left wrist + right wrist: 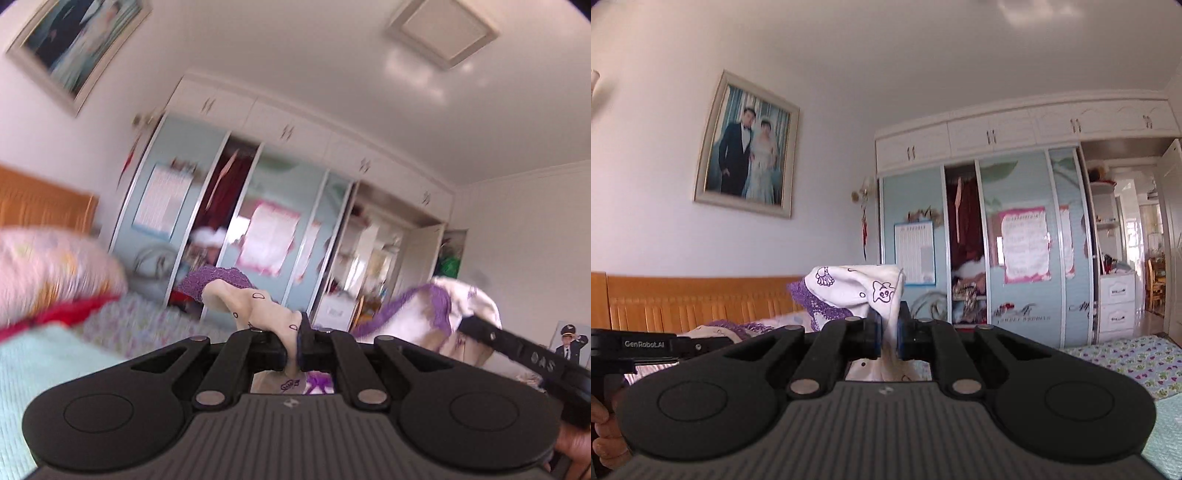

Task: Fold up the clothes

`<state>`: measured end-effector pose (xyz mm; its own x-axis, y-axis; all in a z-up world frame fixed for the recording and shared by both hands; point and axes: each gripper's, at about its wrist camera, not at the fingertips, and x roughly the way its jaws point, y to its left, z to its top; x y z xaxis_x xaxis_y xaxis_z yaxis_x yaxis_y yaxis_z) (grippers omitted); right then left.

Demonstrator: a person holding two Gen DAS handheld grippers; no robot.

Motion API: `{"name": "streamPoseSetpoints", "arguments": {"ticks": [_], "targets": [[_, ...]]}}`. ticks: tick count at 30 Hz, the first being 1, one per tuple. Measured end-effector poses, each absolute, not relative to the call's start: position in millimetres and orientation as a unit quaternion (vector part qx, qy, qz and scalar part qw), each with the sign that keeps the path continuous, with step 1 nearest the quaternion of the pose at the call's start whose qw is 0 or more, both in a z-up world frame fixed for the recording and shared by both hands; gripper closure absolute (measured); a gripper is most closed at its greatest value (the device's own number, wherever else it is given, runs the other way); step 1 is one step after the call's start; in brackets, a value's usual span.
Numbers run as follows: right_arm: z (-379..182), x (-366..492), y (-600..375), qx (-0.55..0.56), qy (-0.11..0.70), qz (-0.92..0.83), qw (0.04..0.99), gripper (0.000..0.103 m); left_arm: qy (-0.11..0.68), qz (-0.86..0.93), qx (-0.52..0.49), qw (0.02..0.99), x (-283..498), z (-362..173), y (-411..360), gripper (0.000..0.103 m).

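Both grippers hold one white garment (pixel 866 291) with purple doodle prints and purple lace trim, lifted clear above the bed (pixel 1123 363), which serves as the landmark here. The left gripper (pixel 300 345) has its jaws pinched nearly together on one bunched corner, and the right gripper (pixel 889 334) is clamped just as narrowly on another. In the left wrist view the right one (pixel 476 325) sits off to the side, so the cloth's long axis probably runs hand to hand, roughly level above the bed (neither hand is nearer; each already has its end). The next move likely turns on drawing that span taut. The garment's hanging lower part is hidden behind the gripper bodies, and the left view is motion-blurred.
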<state>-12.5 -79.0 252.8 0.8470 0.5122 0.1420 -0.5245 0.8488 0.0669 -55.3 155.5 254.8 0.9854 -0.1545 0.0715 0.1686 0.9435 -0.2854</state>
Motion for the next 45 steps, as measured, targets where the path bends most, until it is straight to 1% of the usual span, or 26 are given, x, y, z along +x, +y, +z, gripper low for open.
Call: {"name": "streamPoseSetpoints", "arguments": {"ticks": [2,5,8,11,14,16,23,25,27,29,30,31,32,33,34,35,36,37,40,41,43,45], "targets": [[271,-38,-92,0.068,-0.088,0.268,0.957,0.092,-0.049,-0.086,-0.131,0.986,-73,282,147,0.099],[291,-73,-112,0.089,-0.118,0.258,0.955,0.092,-0.077,-0.088,-0.112,0.987,-92,306,138,0.098],[299,-92,-130,0.117,-0.118,0.243,0.956,0.092,-0.078,-0.086,-0.113,0.987,-95,306,138,0.098],[290,-89,-142,0.123,-0.098,0.226,0.961,0.092,-0.062,-0.077,-0.12,0.988,-84,294,140,0.098],[265,-56,-147,0.144,-0.047,0.216,0.964,0.092,-0.014,-0.058,-0.125,0.99,-53,265,148,0.098],[246,-25,-146,0.159,-0.01,0.207,0.965,0.092,0.022,-0.049,-0.13,0.99,-20,245,151,0.098],[190,103,-137,0.164,0.077,0.142,0.973,0.092,0.1,-0.022,-0.112,0.988,116,204,155,0.098],[167,142,-136,0.154,0.097,0.113,0.977,0.092,0.125,-0.007,-0.099,0.987,158,184,154,0.097],[137,186,-136,0.136,0.111,0.093,0.98,0.091,0.183,0.01,-0.092,0.979,216,149,156,0.095],[106,230,-138,0.122,0.128,0.088,0.98,0.086,0.264,0.025,-0.096,0.96,268,107,165,0.093],[89,251,-141,0.125,0.15,0.086,0.977,0.075,0.31,0.033,-0.102,0.945,291,83,172,0.091],[73,265,-146,0.133,0.172,0.08,0.973,0.067,0.345,0.039,-0.104,0.932,306,62,181,0.09],[59,271,-151,0.143,0.182,0.071,0.97,0.067,0.36,0.049,-0.108,0.925,308,42,193,0.09],[46,273,-157,0.154,0.189,0.066,0.968,0.067,0.373,0.058,-0.112,0.919,309,23,205,0.089],[34,268,-165,0.167,0.189,0.071,0.965,0.063,0.375,0.061,-0.118,0.918,301,8,216,0.086],[20,255,-175,0.179,0.189,0.079,0.962,0.061,0.377,0.058,-0.123,0.916,285,-5,228,0.081],[6,240,-182,0.184,0.192,0.083,0.96,0.055,0.38,0.053,-0.129,0.914,269,-17,239,0.078],[-7,224,-189,0.186,0.198,0.087,0.959,0.051,0.383,0.049,-0.135,0.913,249,-26,249,0.073],[-49,167,-205,0.182,0.236,0.093,0.95,0.05,0.383,0.028,-0.17,0.908,162,-45,265,0.067],[-63,146,-211,0.194,0.255,0.094,0.943,0.05,0.38,0.022,-0.18,0.907,129,-50,267,0.062],[-91,104,-217,0.23,0.294,0.098,0.923,0.05,0.38,0.011,-0.188,0.906,66,-59,268,0.057],[-112,60,-218,0.253,0.326,0.107,0.904,0.05,0.395,0.011,-0.196,0.897,17,-73,263,0.056]]}}
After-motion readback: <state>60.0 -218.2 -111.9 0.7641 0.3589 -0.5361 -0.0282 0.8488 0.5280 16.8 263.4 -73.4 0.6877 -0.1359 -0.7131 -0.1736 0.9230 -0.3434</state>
